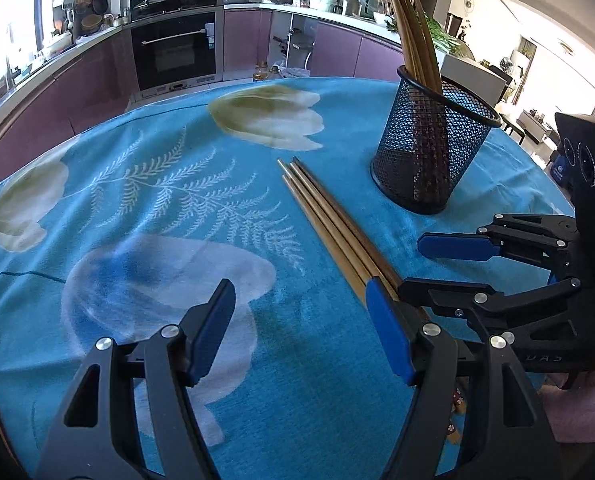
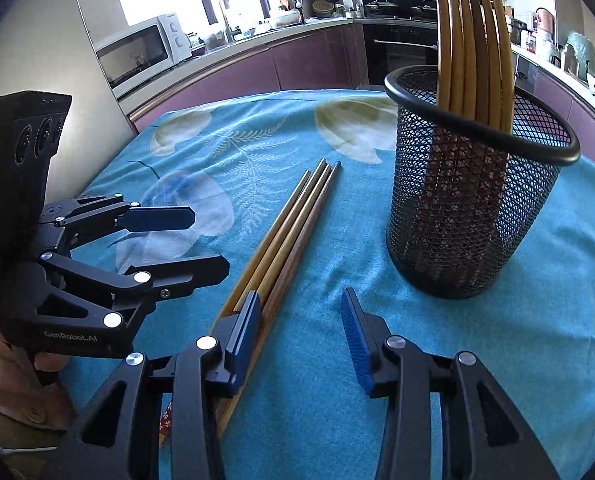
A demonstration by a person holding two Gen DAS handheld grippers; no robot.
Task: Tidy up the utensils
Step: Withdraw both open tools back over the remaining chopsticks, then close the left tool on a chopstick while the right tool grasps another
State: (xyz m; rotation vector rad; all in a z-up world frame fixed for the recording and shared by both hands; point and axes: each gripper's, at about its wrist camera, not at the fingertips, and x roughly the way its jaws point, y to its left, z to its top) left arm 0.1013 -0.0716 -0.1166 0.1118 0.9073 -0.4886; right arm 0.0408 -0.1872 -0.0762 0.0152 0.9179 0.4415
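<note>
1. Four long brown wooden chopsticks (image 2: 289,232) lying side by side on the blue flower-printed cloth of the bench (image 2: 497,360), just beside the black wire-mesh cup holder (image 2: 469,216), which stands upright with several more chopsticks (image 2: 473,40) already leaning inside.
2. Left gripper (image 1: 301,332) held wide and empty, its right finger (image 1: 389,336) close beside the near ends of the loose bundle (touching or not, cannot tell).
3. Right gripper (image 2: 301,340) at a middling gap, nothing clamped; left finger (image 2: 243,332) over the bundle's near end, the other over bare cloth.
4. Risk of a partial grasp: closing from here likely to catch one or two sticks and roll the rest apart, since round sticks slide easily on cloth.
5. Risk of the two grippers fouling each other, both crowded at the same end of the bundle.
6. Risk of dragging or bunching the cloth if fingers press down before closing (loose fabric, probably).
7. Risk of tipping the light mesh holder: a long stick carried in at a slant could strike the rim or the sticks already leaning there.
</note>
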